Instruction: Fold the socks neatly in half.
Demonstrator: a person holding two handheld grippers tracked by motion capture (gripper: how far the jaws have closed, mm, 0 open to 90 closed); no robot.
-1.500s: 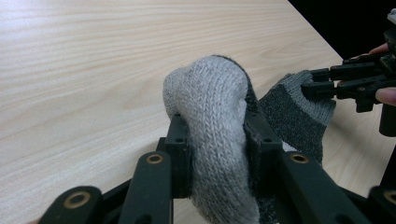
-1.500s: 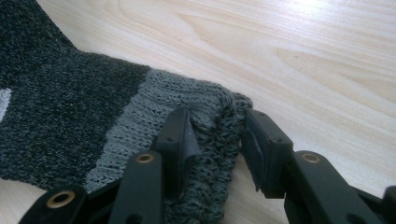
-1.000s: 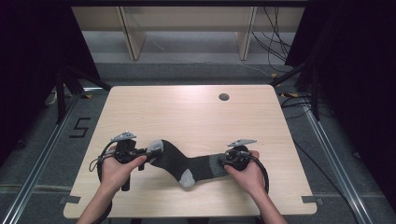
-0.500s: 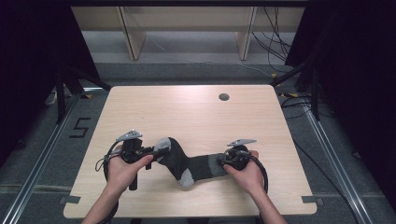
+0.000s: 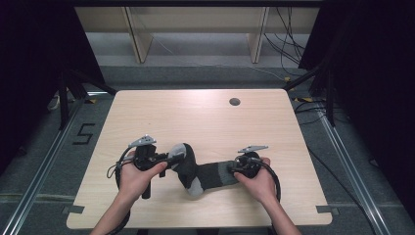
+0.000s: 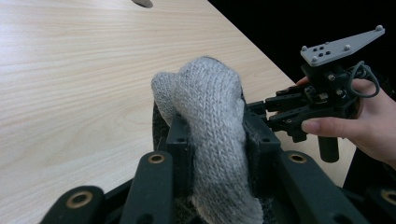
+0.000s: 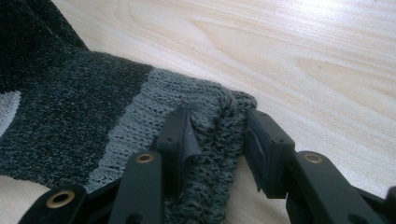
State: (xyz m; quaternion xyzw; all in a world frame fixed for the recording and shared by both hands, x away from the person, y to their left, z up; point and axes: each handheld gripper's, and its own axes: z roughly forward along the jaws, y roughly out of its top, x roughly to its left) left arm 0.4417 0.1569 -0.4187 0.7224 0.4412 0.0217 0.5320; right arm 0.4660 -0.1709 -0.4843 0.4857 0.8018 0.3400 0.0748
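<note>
Sock held at both ends, low in the middle of the high view.

Left gripper (image 5: pixel 177 157) clamped on the grey toe, right gripper (image 5: pixel 234 169) on the cuff — sock (image 5: pixel 208 174) stretched left to right between them, probably sagging onto the table (image 5: pixel 205 122).

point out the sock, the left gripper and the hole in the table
sock (image 5: pixel 208 172), high view, on the dark middle stretch of the sock
left gripper (image 5: pixel 175 157), high view, between its fingertips at the sock's light toe
hole (image 5: pixel 234 102), high view, on the dark opening in the tabletop
</note>
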